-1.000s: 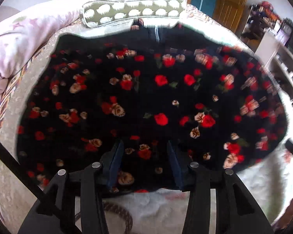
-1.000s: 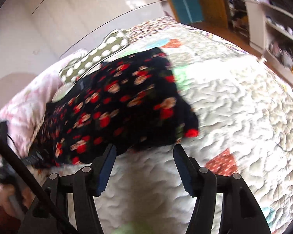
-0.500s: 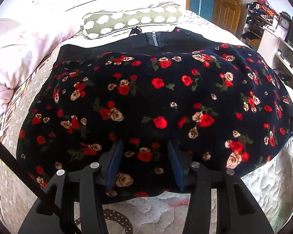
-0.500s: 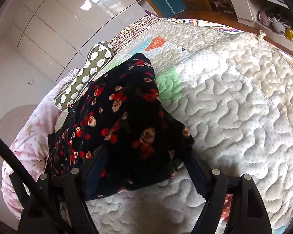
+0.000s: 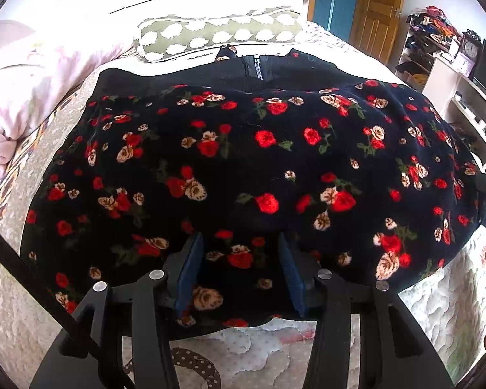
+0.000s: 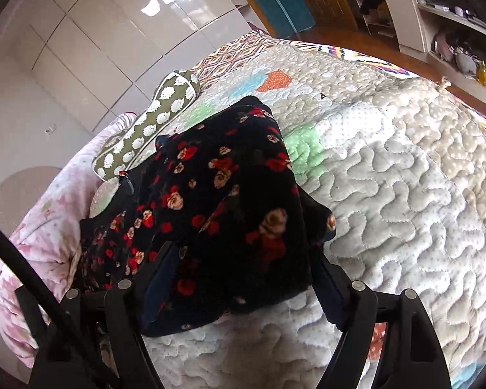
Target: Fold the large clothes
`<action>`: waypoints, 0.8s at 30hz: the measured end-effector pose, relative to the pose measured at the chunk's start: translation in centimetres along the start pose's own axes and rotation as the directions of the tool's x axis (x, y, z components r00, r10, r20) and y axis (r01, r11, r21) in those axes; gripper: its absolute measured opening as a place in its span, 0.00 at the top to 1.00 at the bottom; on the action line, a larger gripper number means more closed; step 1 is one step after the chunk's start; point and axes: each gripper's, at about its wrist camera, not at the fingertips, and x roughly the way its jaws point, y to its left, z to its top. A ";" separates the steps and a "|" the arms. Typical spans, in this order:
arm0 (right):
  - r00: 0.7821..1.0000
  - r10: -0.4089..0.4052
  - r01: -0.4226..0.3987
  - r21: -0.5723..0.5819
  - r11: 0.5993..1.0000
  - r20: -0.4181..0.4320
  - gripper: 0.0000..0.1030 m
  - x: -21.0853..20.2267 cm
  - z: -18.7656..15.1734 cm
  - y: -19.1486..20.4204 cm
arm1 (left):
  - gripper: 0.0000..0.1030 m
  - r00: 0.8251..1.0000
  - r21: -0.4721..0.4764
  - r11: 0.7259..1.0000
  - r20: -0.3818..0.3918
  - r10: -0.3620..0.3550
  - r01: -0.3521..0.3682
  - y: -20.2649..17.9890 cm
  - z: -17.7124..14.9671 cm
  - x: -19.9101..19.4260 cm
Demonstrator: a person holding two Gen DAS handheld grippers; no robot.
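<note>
A large black garment with red and cream roses (image 5: 243, 162) lies spread across the quilted bed; its zipper (image 5: 257, 68) shows at the far edge. My left gripper (image 5: 239, 269) is open, its blue-padded fingers straddling the garment's near hem. In the right wrist view the same garment (image 6: 223, 194) runs away to the left. My right gripper (image 6: 243, 278) is open and wide, its fingers on either side of the garment's near corner, which bunches up between them.
A green pillow with white dots (image 5: 217, 34) lies beyond the garment, and a pink duvet (image 5: 26, 90) is heaped at the left. The patchwork quilt (image 6: 405, 178) stretches to the right. White shelves (image 5: 463, 103) and a wooden door (image 5: 377, 3) stand past the bed.
My right gripper has moved forward onto the garment's corner, which now sits between its fingers. My left gripper stays at the near hem and the view has steadied.
</note>
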 end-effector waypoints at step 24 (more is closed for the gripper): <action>0.987 -0.151 0.151 0.011 0.988 -0.051 0.69 3.0 1.7 3.6 | 0.44 0.969 -0.148 0.985 0.243 -0.054 0.092 10.3 -1.7 -10.9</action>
